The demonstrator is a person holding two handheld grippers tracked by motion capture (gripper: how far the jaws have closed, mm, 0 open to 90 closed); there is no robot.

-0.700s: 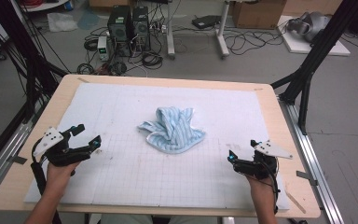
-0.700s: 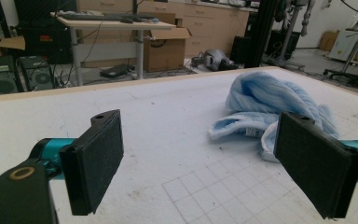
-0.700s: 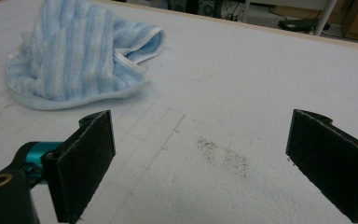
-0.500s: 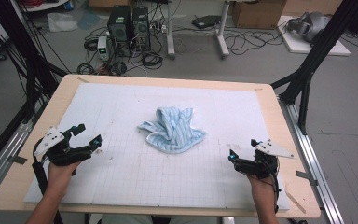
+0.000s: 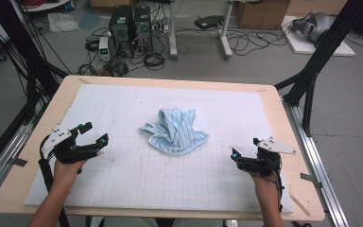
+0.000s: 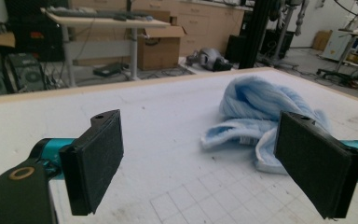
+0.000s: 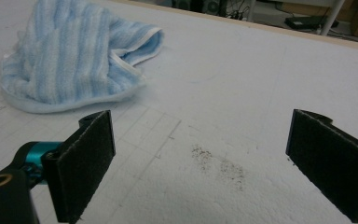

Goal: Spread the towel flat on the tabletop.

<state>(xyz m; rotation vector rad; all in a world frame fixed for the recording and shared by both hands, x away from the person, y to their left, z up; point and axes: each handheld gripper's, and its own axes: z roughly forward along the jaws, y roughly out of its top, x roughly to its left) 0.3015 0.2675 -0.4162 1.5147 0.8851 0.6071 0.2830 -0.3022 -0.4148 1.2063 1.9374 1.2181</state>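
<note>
At the left edge of the white gridded mat, the left gripper rests in the person's hand with its jaws spread wide and nothing between them; the left gripper view bears this out, with bare mat between the two black pads. Toward the middle of the mat lies the blue striped towel, crumpled into a loose heap with folds standing up and a hemmed corner trailing toward the right. It sits well apart from both grippers. At the right, the right gripper is likewise wide open and empty, its pads framing only the mat and a dark smudge.

The risk I judge here lies in the heap itself: a pinch taken on the piled folds could catch several layers at once, so the towel would lift as a bundle. A jaw that comes in too low could also drag the mat.
</note>
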